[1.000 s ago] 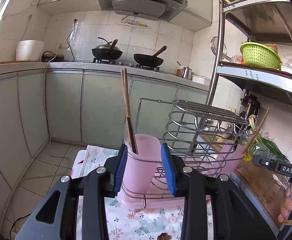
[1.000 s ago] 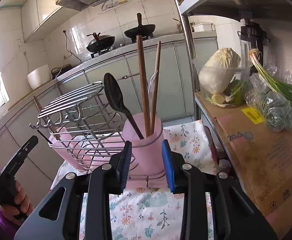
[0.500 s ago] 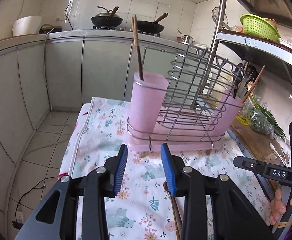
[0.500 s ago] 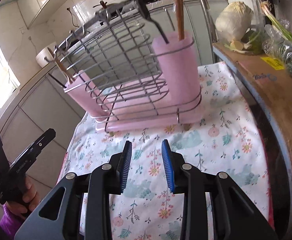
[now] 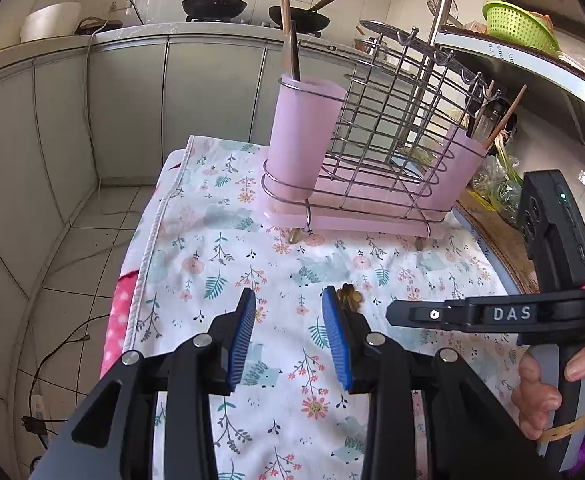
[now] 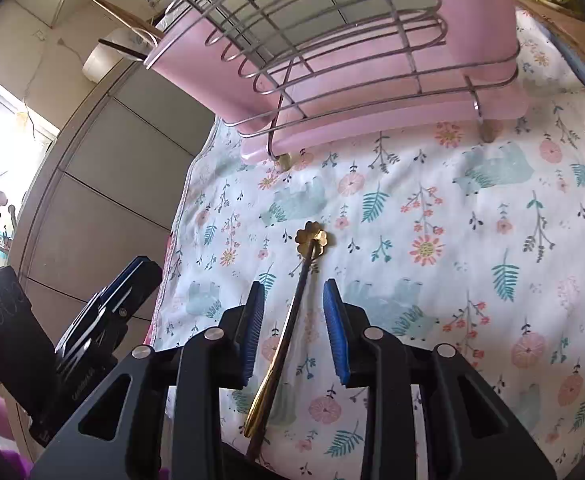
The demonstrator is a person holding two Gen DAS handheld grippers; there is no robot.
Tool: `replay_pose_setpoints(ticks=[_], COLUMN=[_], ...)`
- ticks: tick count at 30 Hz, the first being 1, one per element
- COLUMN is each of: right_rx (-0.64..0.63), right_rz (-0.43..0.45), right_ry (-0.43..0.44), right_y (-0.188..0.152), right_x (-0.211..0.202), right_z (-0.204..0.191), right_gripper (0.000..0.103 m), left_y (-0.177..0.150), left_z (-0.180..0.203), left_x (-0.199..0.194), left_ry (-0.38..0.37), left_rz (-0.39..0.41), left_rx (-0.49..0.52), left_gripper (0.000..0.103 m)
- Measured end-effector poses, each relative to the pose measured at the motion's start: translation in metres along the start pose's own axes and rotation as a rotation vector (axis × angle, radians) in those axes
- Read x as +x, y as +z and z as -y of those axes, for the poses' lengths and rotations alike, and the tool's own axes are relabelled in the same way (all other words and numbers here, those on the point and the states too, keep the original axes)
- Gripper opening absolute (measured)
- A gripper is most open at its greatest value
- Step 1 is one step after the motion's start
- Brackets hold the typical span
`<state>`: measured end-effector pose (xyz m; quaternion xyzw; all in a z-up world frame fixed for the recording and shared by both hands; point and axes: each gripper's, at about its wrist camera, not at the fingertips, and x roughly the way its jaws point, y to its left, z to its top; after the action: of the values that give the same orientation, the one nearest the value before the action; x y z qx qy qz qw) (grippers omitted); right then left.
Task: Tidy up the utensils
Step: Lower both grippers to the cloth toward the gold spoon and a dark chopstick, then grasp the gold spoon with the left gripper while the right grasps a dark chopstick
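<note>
The right gripper (image 6: 294,332) is open, with its two ribbed blue pads apart. Between them, not touched by either pad, lies one long thin spoon (image 6: 292,320). It is shiny gold metal with a dark thin stem, and its flat flower-shaped end points away from the jaws. It rests on a soft cloth (image 6: 472,240) printed with flowers, leaves and little animals.

The left gripper (image 5: 290,338) is open too, and nothing is between its blue pads. Just past its right pad the gold flower end of the spoon peeks out on the cloth.

Farther ahead of both jaws stands a rack (image 5: 388,128) made of bent silver wire on a smooth pink tray. It holds two pink plastic cups (image 5: 304,136), one at each end. The cup straight ahead of the left jaws holds two brown wooden chopsticks (image 5: 286,28) and a dark handle. The other cup holds a few thin sticks too.

Well beyond the rack are grey cabinets, two black woks (image 5: 214,2) and a green basket (image 5: 518,26) on a shelf.
</note>
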<state>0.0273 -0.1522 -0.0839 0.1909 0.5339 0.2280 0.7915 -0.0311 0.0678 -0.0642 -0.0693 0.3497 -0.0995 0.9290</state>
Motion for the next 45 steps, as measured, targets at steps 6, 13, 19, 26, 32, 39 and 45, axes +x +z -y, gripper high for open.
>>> replay_pose_setpoints(ticks=[6, 13, 19, 26, 32, 39, 45], right_rx=[0.036, 0.046, 0.051, 0.066, 0.066, 0.065, 0.077], right_rz=[-0.084, -0.103, -0.098, -0.06, 0.024, 0.112, 0.139], right_ry=[-0.023, -0.087, -0.082, -0.061, -0.088, -0.133, -0.12], right_y=[0.011, 0.014, 0.015, 0.011, 0.008, 0.005, 0.001], right_x=[0.035, 0.055, 0.06, 0.04, 0.007, -0.029, -0.043], right_z=[-0.006, -0.007, -0.005, 0.004, 0.02, 0.045, 0.06], right_gripper=[0.024, 0.015, 0.007, 0.007, 0.007, 0.007, 0.007], left_y=[-0.003, -0.004, -0.005, -0.005, 0.007, 0.023, 0.032], left_z=[-0.005, -0.009, -0.006, -0.002, 0.009, 0.038, 0.05], left_x=[-0.003, -0.002, 0.001, 0.01, 0.029, 0.075, 0.118], left_ry=[-0.002, -0.003, -0.005, -0.041, -0.144, -0.199, -0.15], left_rz=[0.0, -0.006, -0.013, -0.065, -0.189, -0.402, -0.572], left_rx=[-0.005, -0.02, -0.011, -0.017, -0.024, 0.015, 0.025], left_gripper=[0.034, 0.034, 0.034, 0.034, 0.026, 0.009, 0.008])
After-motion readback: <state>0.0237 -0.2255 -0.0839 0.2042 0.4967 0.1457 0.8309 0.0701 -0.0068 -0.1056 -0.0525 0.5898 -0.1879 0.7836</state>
